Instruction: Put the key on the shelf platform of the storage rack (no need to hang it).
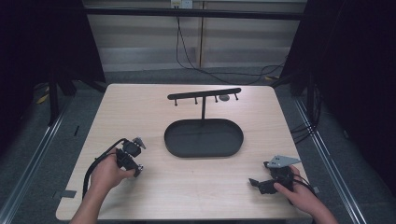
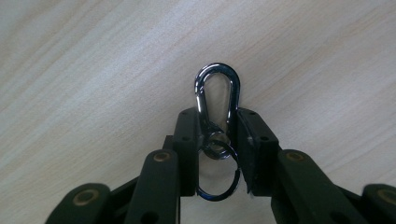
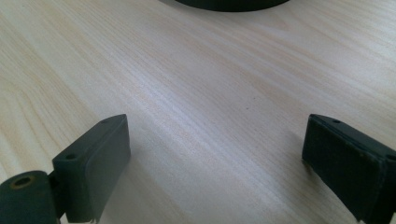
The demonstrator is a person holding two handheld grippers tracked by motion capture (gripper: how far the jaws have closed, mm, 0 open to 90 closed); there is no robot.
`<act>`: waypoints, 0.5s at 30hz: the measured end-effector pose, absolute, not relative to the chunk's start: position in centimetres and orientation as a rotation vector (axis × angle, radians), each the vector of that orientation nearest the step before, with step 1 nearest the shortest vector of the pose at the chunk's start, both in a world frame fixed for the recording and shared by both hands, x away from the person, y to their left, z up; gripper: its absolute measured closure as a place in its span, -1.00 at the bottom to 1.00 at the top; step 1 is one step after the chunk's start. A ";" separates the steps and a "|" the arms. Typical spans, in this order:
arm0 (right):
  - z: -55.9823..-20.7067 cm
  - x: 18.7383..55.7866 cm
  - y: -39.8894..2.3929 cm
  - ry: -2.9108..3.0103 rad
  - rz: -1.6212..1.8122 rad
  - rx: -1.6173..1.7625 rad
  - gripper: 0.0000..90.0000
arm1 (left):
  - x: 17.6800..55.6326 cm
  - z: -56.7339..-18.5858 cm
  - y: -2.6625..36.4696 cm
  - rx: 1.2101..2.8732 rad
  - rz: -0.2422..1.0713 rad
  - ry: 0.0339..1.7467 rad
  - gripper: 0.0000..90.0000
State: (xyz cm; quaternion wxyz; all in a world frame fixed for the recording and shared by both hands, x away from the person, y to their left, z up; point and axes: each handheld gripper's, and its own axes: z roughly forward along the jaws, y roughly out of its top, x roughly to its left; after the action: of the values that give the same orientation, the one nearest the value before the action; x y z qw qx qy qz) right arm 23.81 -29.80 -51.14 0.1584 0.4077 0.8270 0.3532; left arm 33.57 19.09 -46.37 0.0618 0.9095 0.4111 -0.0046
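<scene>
Left of the black oval tray (image 1: 203, 138), we see the left gripper (image 2: 217, 140) clamped on a carabiner keyring (image 2: 217, 91); right of it, the right gripper (image 3: 217, 163) gapes wide, holding nothing.

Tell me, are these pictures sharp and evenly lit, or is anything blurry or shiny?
High view: table brightly lit, surroundings dark, slightly soft. Left gripper view: the carabiner between the left claw jaws is sharp, with bright glints on its chrome. Right gripper view: a pale sheen on the wood; the right claw jaws' near ends look soft.
</scene>
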 end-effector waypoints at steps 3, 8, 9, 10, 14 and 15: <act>-51.1 23.8 -29.8 2.365 1.010 1.166 -0.84 | 33.5 -46.3 19.2 2.741 -0.019 1.251 0.58; -51.1 23.8 -29.8 2.365 1.010 1.166 -0.84 | 33.4 -45.8 19.3 2.729 -0.040 1.248 0.61; -51.1 23.8 -29.8 2.365 1.010 1.166 -0.84 | 33.4 -45.6 19.4 2.724 -0.049 1.247 0.63; -51.1 23.8 -29.8 2.365 1.010 1.166 -0.84 | 33.5 -45.4 19.4 2.715 -0.072 1.249 0.63; -51.1 23.8 -29.8 2.365 1.010 1.166 -0.84 | 33.6 -45.0 19.4 2.700 -0.099 1.253 0.63; -51.1 23.8 -29.8 2.365 1.010 1.166 -0.84 | 33.6 -45.0 19.4 2.700 -0.099 1.253 0.63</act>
State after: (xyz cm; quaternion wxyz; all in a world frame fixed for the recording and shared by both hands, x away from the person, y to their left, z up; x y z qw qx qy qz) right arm 23.81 -29.80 -51.14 0.1584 0.4077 0.8270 0.3532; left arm 33.62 19.37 -45.05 0.0817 0.9035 0.4194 -0.0332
